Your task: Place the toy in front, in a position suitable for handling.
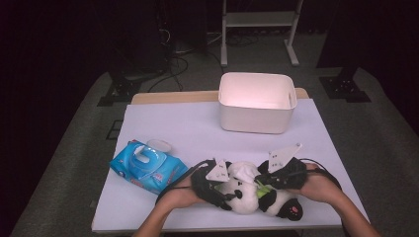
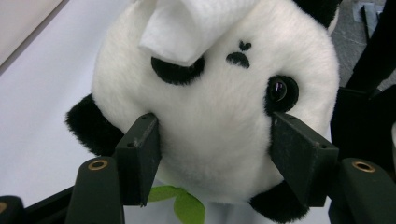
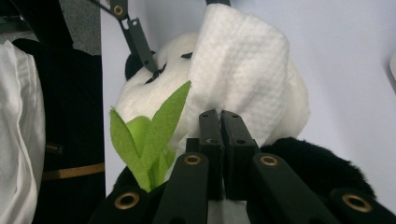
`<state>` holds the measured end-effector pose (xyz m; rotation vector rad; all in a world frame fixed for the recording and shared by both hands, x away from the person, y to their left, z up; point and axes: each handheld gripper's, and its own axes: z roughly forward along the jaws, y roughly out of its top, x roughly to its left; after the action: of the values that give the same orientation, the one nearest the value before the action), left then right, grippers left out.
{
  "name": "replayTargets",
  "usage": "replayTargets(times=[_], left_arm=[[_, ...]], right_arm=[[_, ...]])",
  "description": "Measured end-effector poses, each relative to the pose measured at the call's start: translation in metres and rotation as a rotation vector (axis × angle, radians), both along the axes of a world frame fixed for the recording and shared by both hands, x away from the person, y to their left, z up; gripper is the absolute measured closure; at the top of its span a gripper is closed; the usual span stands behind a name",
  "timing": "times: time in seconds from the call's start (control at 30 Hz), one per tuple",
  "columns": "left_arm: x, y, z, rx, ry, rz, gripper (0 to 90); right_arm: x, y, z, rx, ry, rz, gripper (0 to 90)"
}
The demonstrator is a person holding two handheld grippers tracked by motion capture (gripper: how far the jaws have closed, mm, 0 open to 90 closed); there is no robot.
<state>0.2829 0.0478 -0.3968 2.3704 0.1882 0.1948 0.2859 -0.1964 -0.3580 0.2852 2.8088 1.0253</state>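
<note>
Left fingers (image 2: 140, 154) clamping panda (image 2: 219, 121); right fingers (image 3: 219, 140) pinching wipe (image 3: 238, 74)

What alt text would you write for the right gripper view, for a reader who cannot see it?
The right gripper, jaws shut, pinches a white wet wipe that lies draped over the head of a plush panda. Green felt leaves stick up beside the jaws, and the panda lies on a white table.
</note>
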Motion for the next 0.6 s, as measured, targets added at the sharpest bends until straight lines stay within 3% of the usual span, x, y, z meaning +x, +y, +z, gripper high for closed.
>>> replayTargets(times=[0.1,0.13,0.23,0.3,0.43,0.6], left_arm=[[-0.001,-0.009,0.0,0.003,-0.006,0.001,36.1],[-0.002,-0.012,0.0,0.006,-0.013,-0.007,36.3],[-0.003,-0.017,0.001,0.015,-0.02,-0.004,36.0],[-0.003,-0.015,0.0,0.006,-0.015,-0.003,35.6],[0.0,-0.009,0.002,0.0,-0.008,-0.011,33.9],[0.001,0.002,0.004,0.015,-0.016,-0.033,32.9]], right_arm=[[-0.002,-0.003,0.005,0.008,-0.012,-0.001,87.6],[-0.002,-0.004,0.01,0.04,-0.009,0.0,87.6],[-0.003,-0.003,0.013,0.02,-0.015,-0.003,87.5],[-0.002,-0.006,0.012,0.03,0.003,-0.011,85.7],[-0.001,-0.011,0.013,0.055,0.005,-0.065,65.2],[-0.005,0.0,0.012,0.071,0.003,-0.032,67.6]])
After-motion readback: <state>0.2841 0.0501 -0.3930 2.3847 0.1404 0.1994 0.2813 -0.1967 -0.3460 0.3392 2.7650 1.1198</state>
